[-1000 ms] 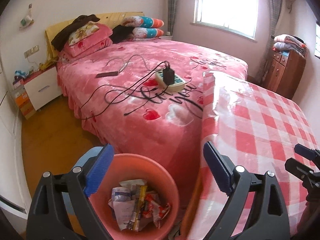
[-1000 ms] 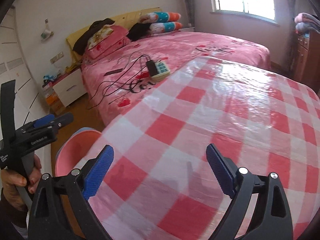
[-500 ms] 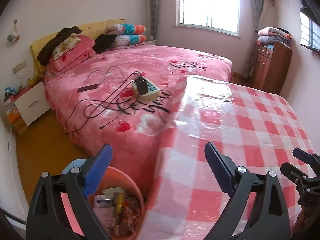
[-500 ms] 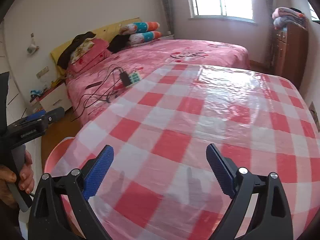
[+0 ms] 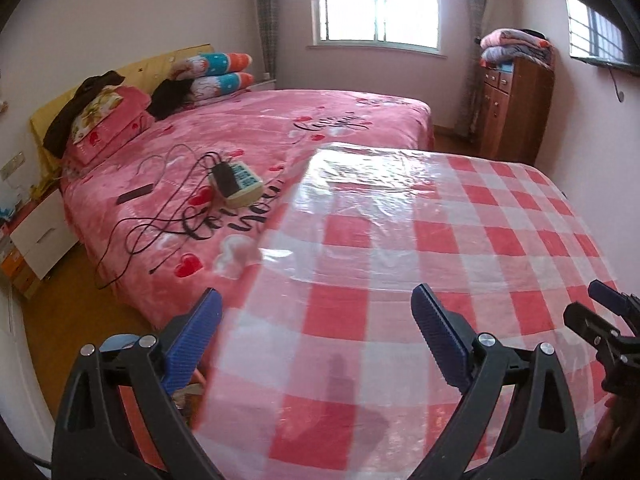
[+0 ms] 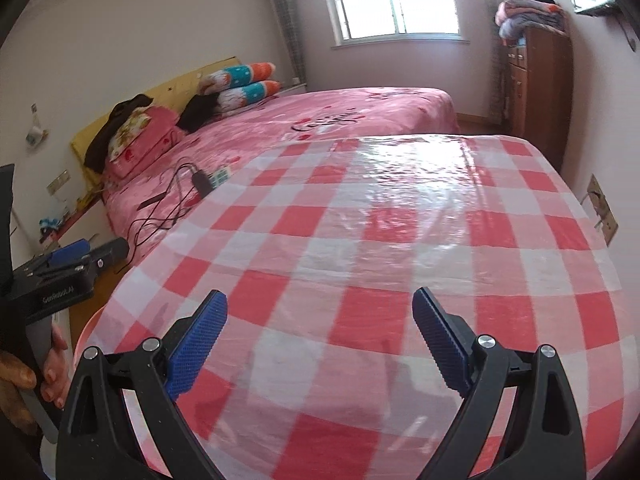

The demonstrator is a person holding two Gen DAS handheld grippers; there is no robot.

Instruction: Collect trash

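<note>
Nearest, the left gripper [image 5: 316,344] hangs with its blue pads wide apart and nothing between them, over the near edge of the table [image 5: 400,264] with its red-and-white checked cloth under clear plastic. The right gripper [image 6: 320,344] is spread just as wide and also empty, above the same cloth.

Just below the left gripper's left finger, a sliver of the pink bin [image 5: 196,380] shows beside the table edge; something lies inside it, too hidden to name. In the right view only its rim [image 6: 90,324] peeks out by the table's corner, near the hand [image 6: 48,364] holding the left gripper.

No trash shows on the table, so the step in hand is probably a search. To do it well, sweep both cameras slowly over the cloth, since glare on the plastic could hide a pale wrapper, and keep the pads apart until a piece is found.

Farther off, on the pink bed [image 5: 248,148], a power strip [image 5: 240,184] with tangled cables [image 5: 160,208] should be left alone. Beyond stand the window [image 5: 376,0] and a wooden dresser [image 5: 516,108].
</note>
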